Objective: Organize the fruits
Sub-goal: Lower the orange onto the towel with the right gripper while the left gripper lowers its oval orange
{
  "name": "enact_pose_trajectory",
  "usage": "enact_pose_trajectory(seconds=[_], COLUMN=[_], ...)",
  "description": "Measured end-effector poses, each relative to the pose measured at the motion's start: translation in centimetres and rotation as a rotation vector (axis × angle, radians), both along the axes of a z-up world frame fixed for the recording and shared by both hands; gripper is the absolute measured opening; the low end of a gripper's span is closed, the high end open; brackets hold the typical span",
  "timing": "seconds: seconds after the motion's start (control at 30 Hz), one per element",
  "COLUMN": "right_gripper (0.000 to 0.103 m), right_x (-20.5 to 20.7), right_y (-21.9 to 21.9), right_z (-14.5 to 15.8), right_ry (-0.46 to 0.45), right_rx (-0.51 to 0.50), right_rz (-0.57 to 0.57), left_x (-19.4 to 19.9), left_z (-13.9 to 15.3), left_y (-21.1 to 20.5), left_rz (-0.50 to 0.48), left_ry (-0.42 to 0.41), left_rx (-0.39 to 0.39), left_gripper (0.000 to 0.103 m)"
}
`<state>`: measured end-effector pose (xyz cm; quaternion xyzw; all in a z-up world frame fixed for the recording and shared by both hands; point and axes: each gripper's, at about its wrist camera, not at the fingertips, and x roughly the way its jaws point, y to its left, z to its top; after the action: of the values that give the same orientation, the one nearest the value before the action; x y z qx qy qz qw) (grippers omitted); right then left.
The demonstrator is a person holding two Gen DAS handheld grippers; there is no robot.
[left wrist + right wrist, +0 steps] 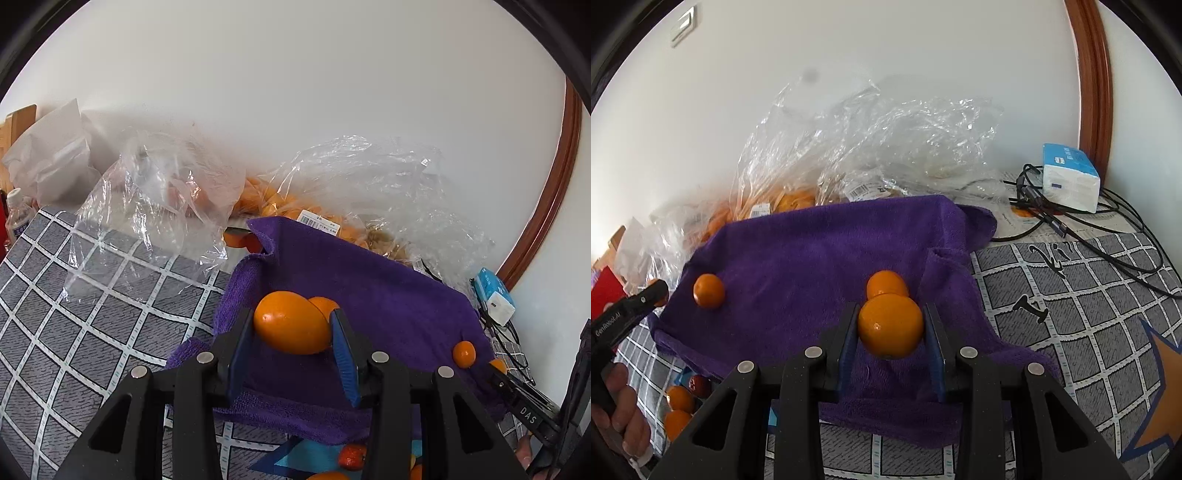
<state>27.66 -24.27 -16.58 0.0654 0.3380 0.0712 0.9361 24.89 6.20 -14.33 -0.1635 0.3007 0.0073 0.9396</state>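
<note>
Left tongs (293, 325) and right tongs (891, 325) each pinch one orange (round, smooth, slippery, easily bruised); grip across the middle, gently.

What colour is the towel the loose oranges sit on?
Purple; the towel shows best in the right wrist view.

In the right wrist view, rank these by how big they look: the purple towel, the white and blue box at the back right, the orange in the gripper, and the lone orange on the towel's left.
1. purple towel
2. white and blue box
3. orange in the right gripper, enlarged by nearness to the lens
4. lone orange
</note>
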Motion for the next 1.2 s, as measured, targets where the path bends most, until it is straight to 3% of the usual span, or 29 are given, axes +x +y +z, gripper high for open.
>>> enact_pose_trajectory(seconds=[0.47, 0.83, 1.2], right_gripper=[0.034, 0.036, 0.057], right_x=[0.5, 0.4, -1.2], right_y=[1.1, 1.4, 2.0], right_z=[-1.3, -1.4, -0.2], right_ry=[0.059, 0.052, -0.038], right_rx=[-0.048, -0.062, -0.062], right_rz=[0.024, 0.021, 0.045], left_x=[0.5, 0.7, 0.5], left_z=[-1.1, -1.4, -1.3], left_y=[-0.7, -1.9, -2.9], left_rz=[-0.036, -0.031, -0.045], left_ry=[0.070, 0.099, 0.093], left_rx=[-0.020, 0.061, 0.097], left_gripper=[0.040, 0.040, 0.040])
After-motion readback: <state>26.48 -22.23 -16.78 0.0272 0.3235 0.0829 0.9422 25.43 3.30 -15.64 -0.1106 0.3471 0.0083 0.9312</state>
